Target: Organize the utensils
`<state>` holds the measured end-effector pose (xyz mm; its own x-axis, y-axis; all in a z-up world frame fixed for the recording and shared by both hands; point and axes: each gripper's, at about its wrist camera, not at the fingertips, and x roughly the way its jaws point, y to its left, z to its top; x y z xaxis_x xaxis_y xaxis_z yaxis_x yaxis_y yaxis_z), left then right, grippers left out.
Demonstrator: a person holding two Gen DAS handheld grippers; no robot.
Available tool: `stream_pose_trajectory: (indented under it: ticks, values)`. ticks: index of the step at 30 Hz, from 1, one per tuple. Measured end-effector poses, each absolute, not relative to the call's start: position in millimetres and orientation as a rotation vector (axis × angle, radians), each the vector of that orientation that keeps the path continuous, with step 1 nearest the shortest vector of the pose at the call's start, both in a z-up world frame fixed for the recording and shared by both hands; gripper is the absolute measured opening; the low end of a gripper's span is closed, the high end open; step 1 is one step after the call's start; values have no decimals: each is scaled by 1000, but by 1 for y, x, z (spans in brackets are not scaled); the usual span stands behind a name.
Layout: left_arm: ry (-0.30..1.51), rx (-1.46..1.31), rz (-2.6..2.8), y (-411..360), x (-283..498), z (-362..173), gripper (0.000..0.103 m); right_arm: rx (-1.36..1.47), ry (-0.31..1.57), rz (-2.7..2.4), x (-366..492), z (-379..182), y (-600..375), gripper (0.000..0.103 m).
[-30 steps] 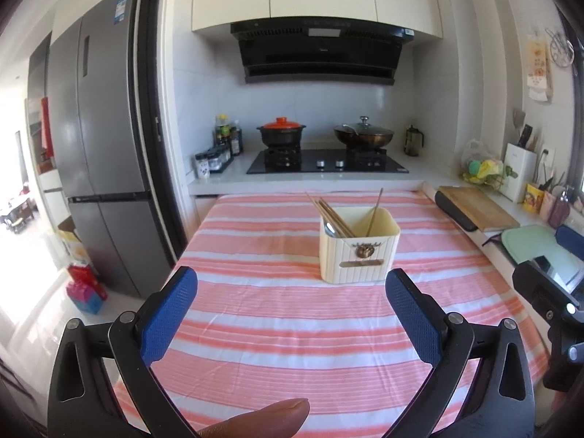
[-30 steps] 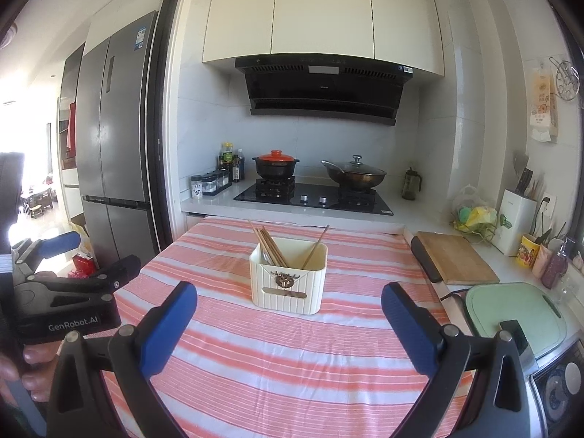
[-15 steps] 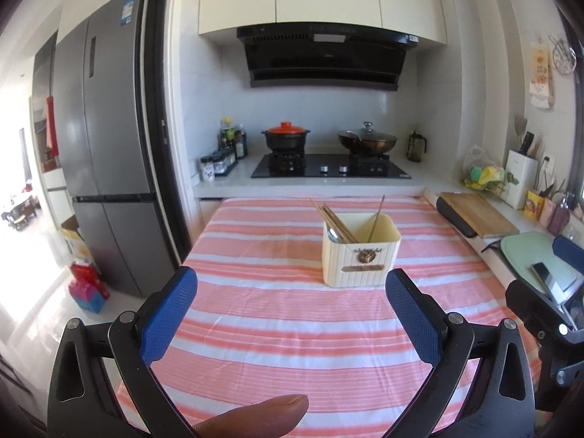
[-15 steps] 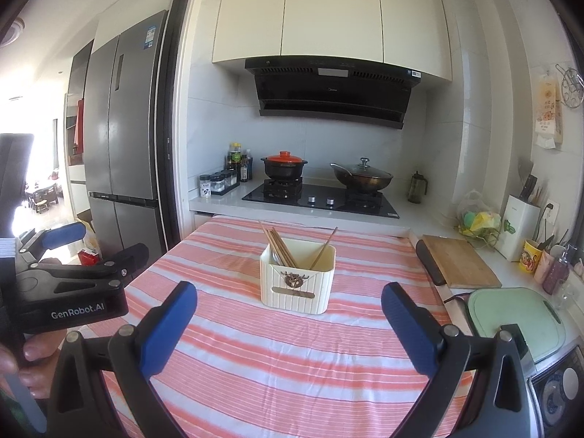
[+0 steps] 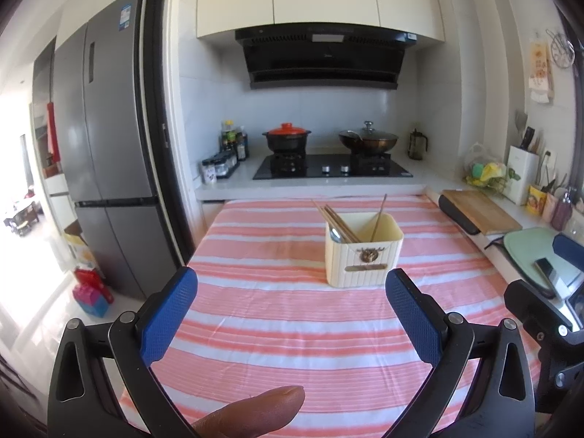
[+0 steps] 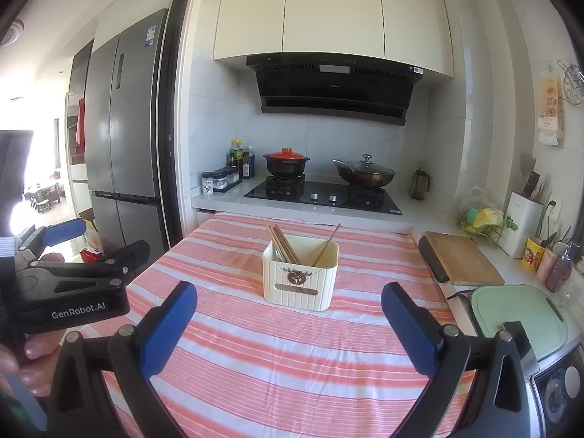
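A cream utensil holder (image 5: 364, 249) (image 6: 300, 275) stands on the pink striped tablecloth (image 5: 284, 314) (image 6: 292, 350). Several wooden chopsticks (image 5: 337, 221) (image 6: 283, 242) and a spoon lean inside it. My left gripper (image 5: 292, 292) is open and empty, held above the near part of the table. My right gripper (image 6: 288, 303) is open and empty, also back from the holder. The left gripper's body shows at the left of the right wrist view (image 6: 69, 284).
A stove with a red-lidded pot (image 5: 287, 138) and a wok (image 5: 368, 139) is behind the table. A wooden cutting board (image 5: 478, 211) and a green mat (image 6: 518, 315) lie on the right counter. A grey fridge (image 5: 109, 153) stands left.
Both grippers have risen and tilted slightly, so the holder sits lower in each view. Both stay open and empty.
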<state>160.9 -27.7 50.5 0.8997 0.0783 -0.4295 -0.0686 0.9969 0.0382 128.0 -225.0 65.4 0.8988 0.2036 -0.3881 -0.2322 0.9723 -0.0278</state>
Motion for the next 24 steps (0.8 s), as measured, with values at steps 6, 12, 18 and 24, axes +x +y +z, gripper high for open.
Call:
stream_pose_trajectory:
  ticks: [6,12,18,24]
  values:
    - [458,24,83,-28,161,48,103,-73,396,227,128,65,-225,103]
    - [460,25,90,-27,161,48,103,-73,394,225,128,65,-225,103]
    - [463,39,91,-29,162,47,103,-73,395,226,128,65,-225,103]
    - [475,40,90,-29,165,45,103,-75,395,226,128,66,-225,103]
